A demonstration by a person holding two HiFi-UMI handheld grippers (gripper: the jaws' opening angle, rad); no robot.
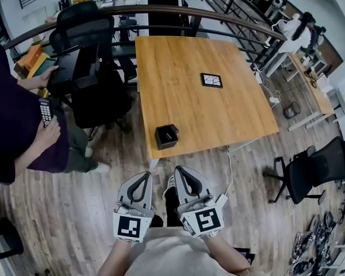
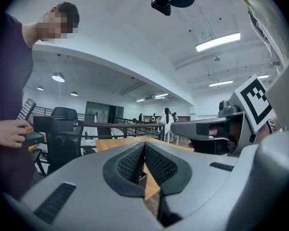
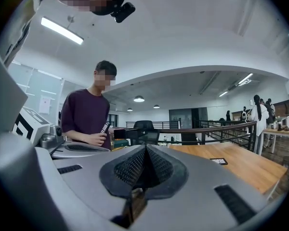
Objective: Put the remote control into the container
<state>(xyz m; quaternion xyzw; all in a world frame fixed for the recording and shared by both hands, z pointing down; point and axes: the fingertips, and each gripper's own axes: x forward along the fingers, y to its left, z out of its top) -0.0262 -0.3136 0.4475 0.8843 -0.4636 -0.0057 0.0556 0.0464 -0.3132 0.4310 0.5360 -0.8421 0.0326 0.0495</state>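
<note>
Left gripper [image 1: 142, 180]: jaws together, empty.
Right gripper [image 1: 182, 176]: jaws together, empty.
Container [image 1: 167, 136]: near table [image 1: 184, 85] edge.
Remote control [image 1: 45, 112]: in bystander's hand [image 1: 49, 132].

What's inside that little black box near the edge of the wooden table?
The black container is open on top and nothing sticks out of it; its dark bottom cannot be made out. The remote control is in a bystander's hand, not inside.

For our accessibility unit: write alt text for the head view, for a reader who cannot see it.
Left tongs and right tongs, both shut and empty, are held side by side short of a wooden table with a black container near its front edge. At left, a person in purple holds the remote control.
</note>
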